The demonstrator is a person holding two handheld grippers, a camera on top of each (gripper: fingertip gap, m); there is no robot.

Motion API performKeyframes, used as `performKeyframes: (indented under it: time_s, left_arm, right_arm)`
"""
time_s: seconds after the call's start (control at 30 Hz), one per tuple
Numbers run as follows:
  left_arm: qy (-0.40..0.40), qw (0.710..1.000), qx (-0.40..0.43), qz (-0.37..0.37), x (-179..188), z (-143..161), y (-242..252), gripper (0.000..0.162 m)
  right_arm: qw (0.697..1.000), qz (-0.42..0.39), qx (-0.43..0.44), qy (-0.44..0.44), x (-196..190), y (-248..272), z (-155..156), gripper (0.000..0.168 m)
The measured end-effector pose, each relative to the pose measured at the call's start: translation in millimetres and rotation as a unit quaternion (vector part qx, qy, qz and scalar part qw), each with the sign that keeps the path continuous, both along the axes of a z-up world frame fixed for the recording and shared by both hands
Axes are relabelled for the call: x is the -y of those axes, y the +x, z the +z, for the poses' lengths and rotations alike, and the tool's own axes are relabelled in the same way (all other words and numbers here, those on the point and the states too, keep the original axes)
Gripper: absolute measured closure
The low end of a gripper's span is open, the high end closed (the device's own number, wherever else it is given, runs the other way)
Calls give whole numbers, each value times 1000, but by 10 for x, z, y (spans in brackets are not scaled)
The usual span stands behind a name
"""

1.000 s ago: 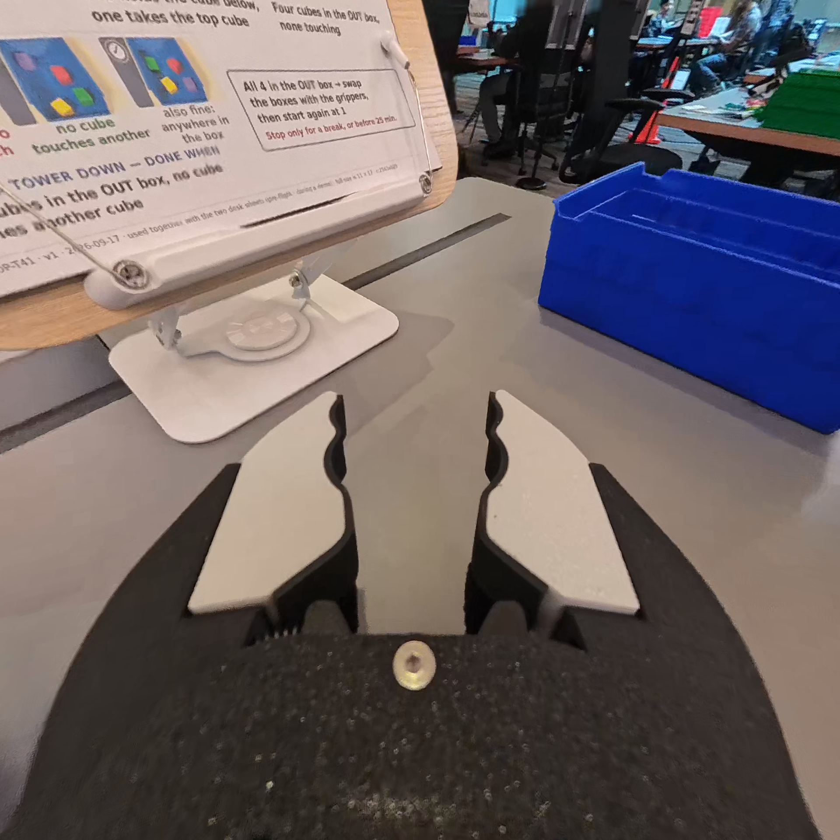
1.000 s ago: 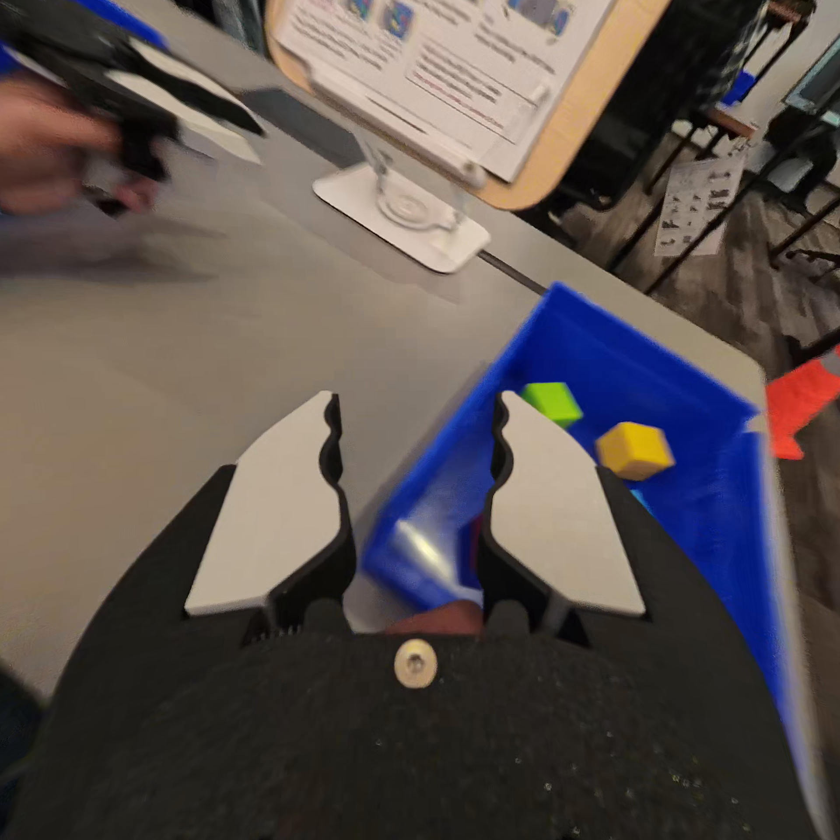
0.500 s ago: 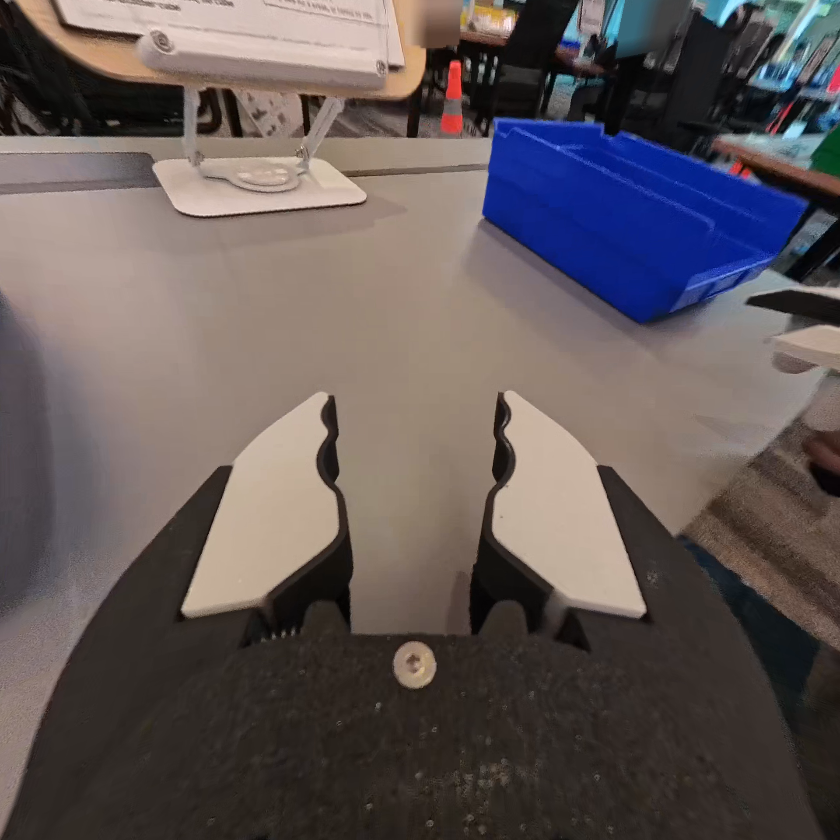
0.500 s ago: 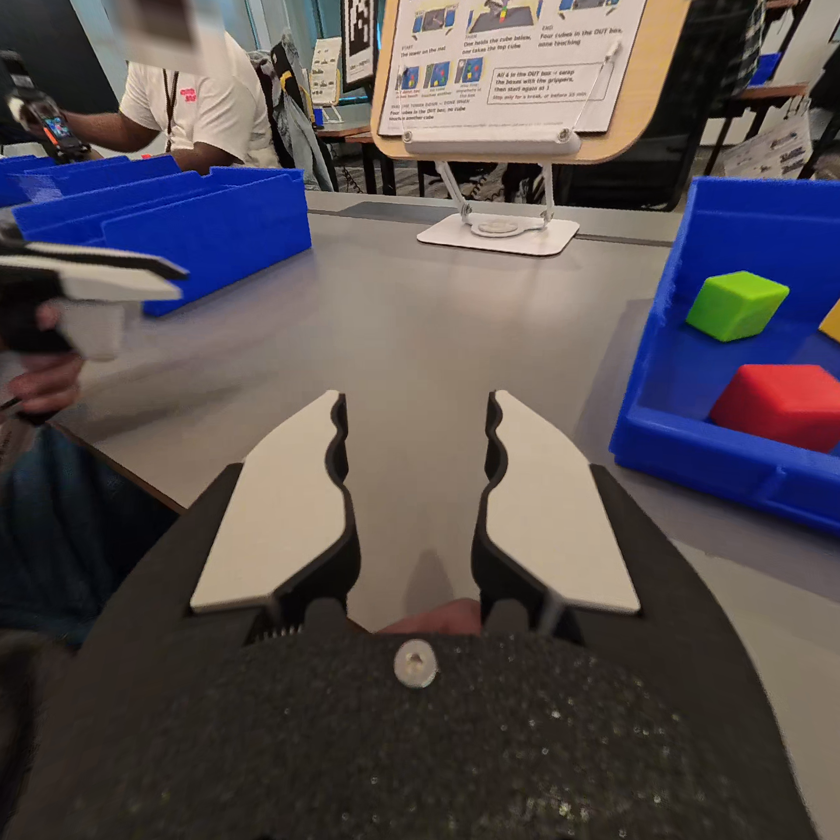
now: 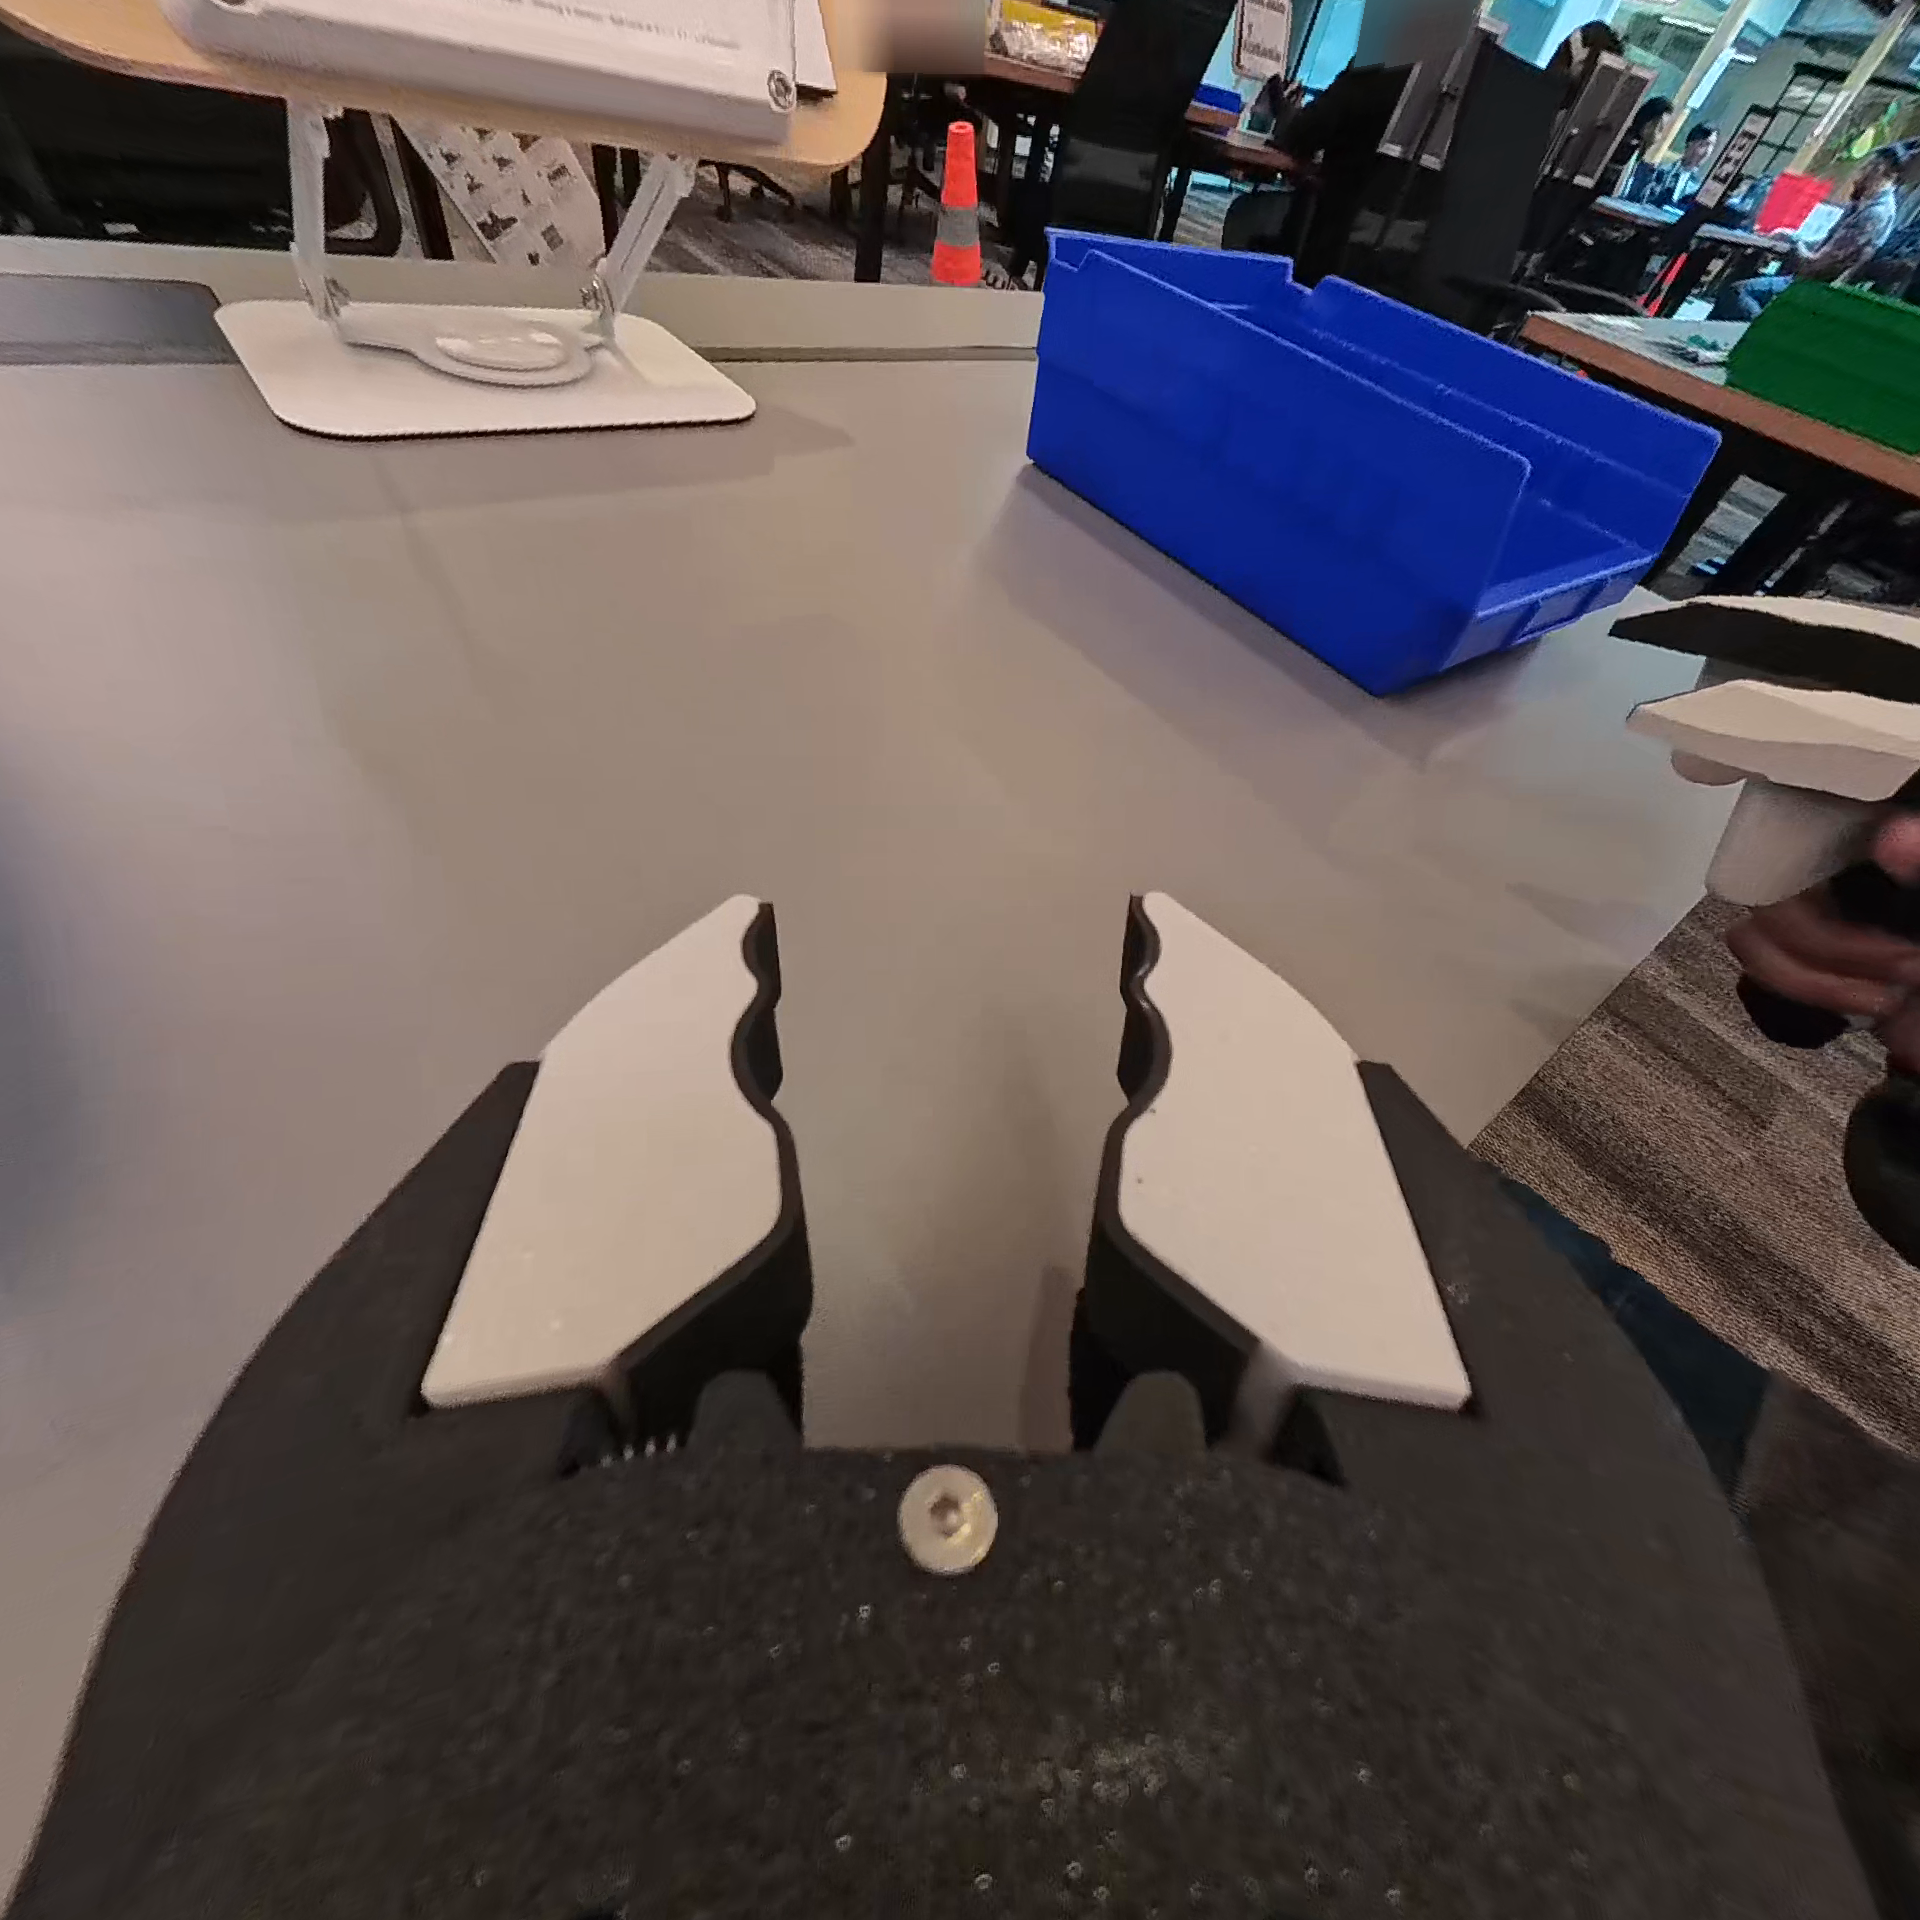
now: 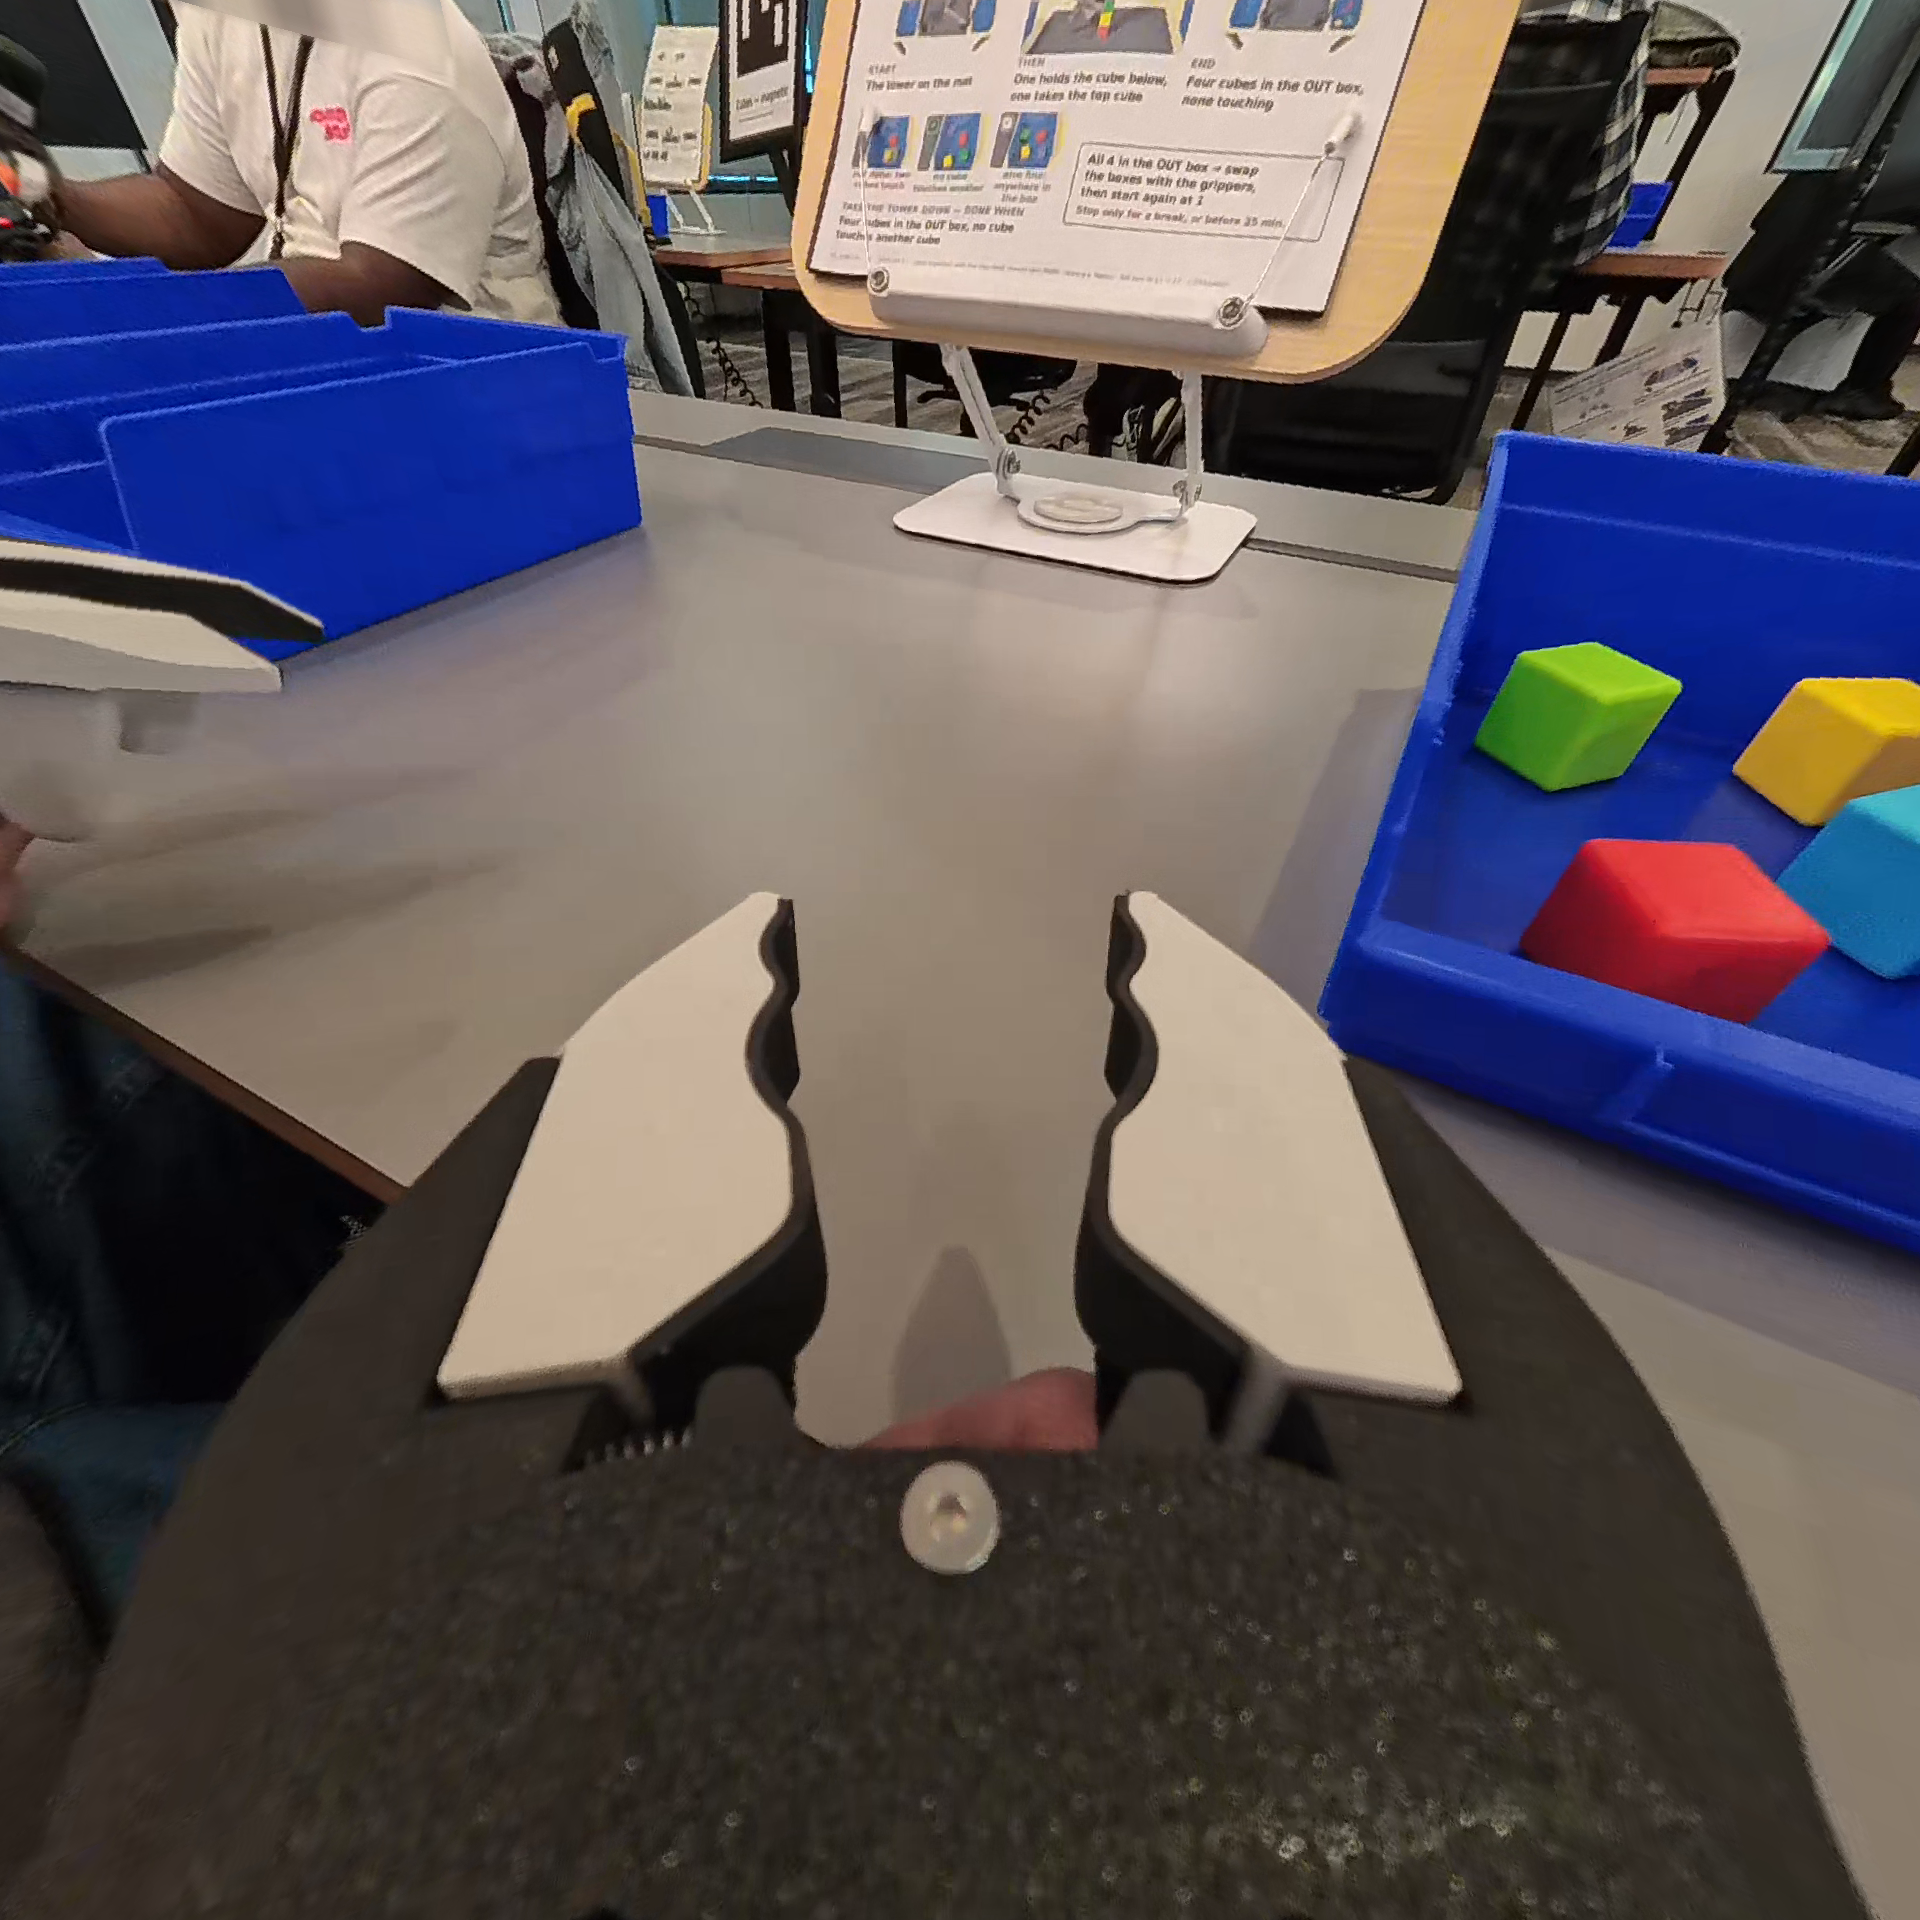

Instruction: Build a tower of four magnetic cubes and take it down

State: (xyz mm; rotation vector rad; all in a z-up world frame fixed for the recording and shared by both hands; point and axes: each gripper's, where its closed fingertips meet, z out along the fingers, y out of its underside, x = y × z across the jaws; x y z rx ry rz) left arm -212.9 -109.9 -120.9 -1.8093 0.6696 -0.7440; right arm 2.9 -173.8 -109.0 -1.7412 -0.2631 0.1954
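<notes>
Hovering over the grey table (image 5: 623,675), the left gripper (image 5: 948,935) is spread and empty; a blue bin (image 5: 1299,488) sits beyond it, right of the white stand (image 5: 488,384). From the right gripper (image 6: 948,925), also spread and empty, that bin (image 6: 1662,1101) holds green (image 6: 1574,712), yellow (image 6: 1829,743), red (image 6: 1673,925) and teal (image 6: 1870,883) cubes, all loose.

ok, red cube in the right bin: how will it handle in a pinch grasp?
The matte red rounded-edge cube looks rigid, so probably no squashing. Flat faces suit the fingers and make rolling unlikely. The light blue cube sits very close; being magnetic, it may cling or drag along.
</notes>
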Motion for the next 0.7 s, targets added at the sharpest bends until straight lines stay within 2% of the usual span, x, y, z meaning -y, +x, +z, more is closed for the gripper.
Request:
performKeyframes:
  time_s: [0.1, 0.2, 0.3, 0.37, 0.43, 0.53, 0.7]
  left_arm:
    - [-4, 1000, -1, -3, 6, -11, 11, 99]
    - [-22, 999, 4, -26, 65, -50, 98, 107]
    - [-32, 999, 9, -39, 104, -67, 242, 107]
    - [-38, 998, 9, -49, 115, -53, 433, 100]
    - [-38, 997, 4, -74, 152, -7, 745, 93]
    - [-30, 990, -19, -137, 274, 53, 1373, 95]
    - [-30, 989, -41, -139, 74, 131, 2387, 90]
  right_arm:
    - [1000, -3, -4, -2, 0, 20, -2, 111]
    - [1000, -16, -9, 6, 2, 84, 29, 112]
    - [999, -42, -20, 11, -11, 214, 53, 112]
    - [997, -76, -29, 18, -22, 375, 81, 112]
    - [992, -114, -38, 24, -14, 571, 106, 113]
    - [983, -172, -50, 42, 47, 907, 178, 115]
    - [958, -272, -50, 70, 229, 1477, 273, 119]
